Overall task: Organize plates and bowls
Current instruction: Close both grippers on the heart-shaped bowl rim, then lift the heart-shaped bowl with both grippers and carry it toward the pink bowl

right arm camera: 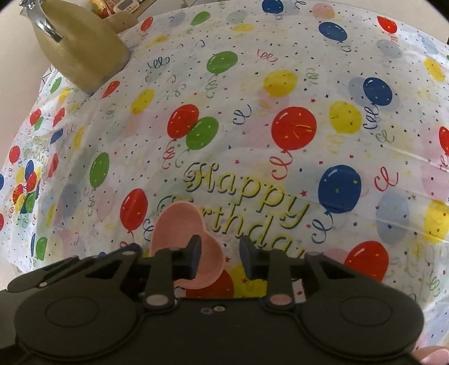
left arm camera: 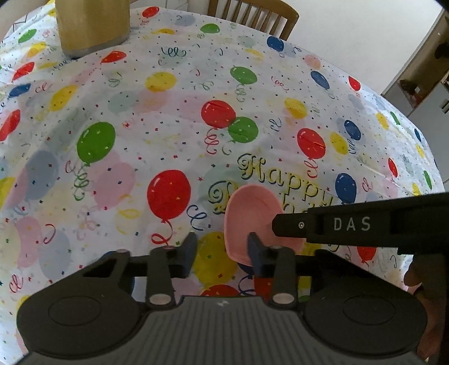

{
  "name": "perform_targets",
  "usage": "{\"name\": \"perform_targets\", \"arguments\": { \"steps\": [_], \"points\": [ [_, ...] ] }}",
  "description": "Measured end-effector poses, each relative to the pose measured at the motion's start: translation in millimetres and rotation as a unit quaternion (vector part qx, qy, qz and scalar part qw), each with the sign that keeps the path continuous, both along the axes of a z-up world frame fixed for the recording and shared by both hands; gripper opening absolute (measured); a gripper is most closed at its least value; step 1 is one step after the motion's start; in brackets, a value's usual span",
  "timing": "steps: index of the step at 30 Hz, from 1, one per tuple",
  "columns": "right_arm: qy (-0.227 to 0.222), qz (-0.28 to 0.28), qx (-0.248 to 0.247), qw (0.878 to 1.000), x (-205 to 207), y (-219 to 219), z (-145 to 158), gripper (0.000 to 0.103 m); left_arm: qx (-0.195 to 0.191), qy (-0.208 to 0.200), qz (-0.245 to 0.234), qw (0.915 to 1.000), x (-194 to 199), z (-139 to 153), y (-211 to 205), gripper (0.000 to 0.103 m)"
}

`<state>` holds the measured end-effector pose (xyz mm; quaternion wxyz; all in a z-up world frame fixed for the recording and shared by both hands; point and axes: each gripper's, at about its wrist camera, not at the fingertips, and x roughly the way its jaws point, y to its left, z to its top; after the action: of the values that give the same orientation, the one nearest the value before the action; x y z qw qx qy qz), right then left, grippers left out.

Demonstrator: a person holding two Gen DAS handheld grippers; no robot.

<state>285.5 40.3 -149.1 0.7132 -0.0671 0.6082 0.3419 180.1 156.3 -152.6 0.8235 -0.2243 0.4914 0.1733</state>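
A pink heart-shaped bowl (left arm camera: 249, 221) lies on the balloon-print tablecloth, close in front of both grippers. In the left wrist view my left gripper (left arm camera: 221, 254) is open, the bowl just ahead and right of its gap, partly behind the right finger. My right gripper's black body (left arm camera: 350, 224) reaches in from the right over the bowl's edge. In the right wrist view the same bowl (right arm camera: 179, 235) lies ahead and left of my open right gripper (right arm camera: 220, 258), partly hidden by its left finger. Neither gripper holds anything.
A tan pitcher-like container (left arm camera: 92, 25) with a metal handle (right arm camera: 81, 47) stands at the far left of the table. A wooden chair (left arm camera: 252, 14) is behind the far edge. Shelves (left arm camera: 421, 70) stand at the far right.
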Motion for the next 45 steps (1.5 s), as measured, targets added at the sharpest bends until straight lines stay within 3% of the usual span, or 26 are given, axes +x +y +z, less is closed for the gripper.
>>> {"name": "perform_targets", "arguments": {
  "steps": [2,4,10,18,25,36,45],
  "points": [
    [-0.001,0.003,0.000,1.000,-1,1,0,0.018,-0.007,-0.004,0.003,1.0000,1,-1,1,0.028],
    [-0.005,0.007,0.000,1.000,-3,2,0,0.012,-0.015,-0.007,0.003,0.9999,2,-1,1,0.016],
    [-0.029,0.010,0.002,1.000,-6,1,4,0.008,-0.012,-0.011,0.000,0.9999,3,1,-3,0.010],
    [-0.037,-0.003,0.005,0.999,-12,-7,16,0.008,-0.016,-0.014,-0.009,0.9997,-1,14,-7,0.010],
    [-0.053,-0.019,0.017,0.998,-23,-23,45,0.007,-0.014,-0.026,-0.029,0.9991,-7,39,-17,0.010],
    [-0.091,-0.065,0.027,0.993,-54,-61,96,0.006,0.000,-0.060,-0.097,0.9935,-23,87,-49,0.010],
    [-0.121,-0.122,0.030,0.985,-81,-105,130,0.006,0.000,-0.083,-0.162,0.9833,-34,117,-89,0.010]
  ]
}}
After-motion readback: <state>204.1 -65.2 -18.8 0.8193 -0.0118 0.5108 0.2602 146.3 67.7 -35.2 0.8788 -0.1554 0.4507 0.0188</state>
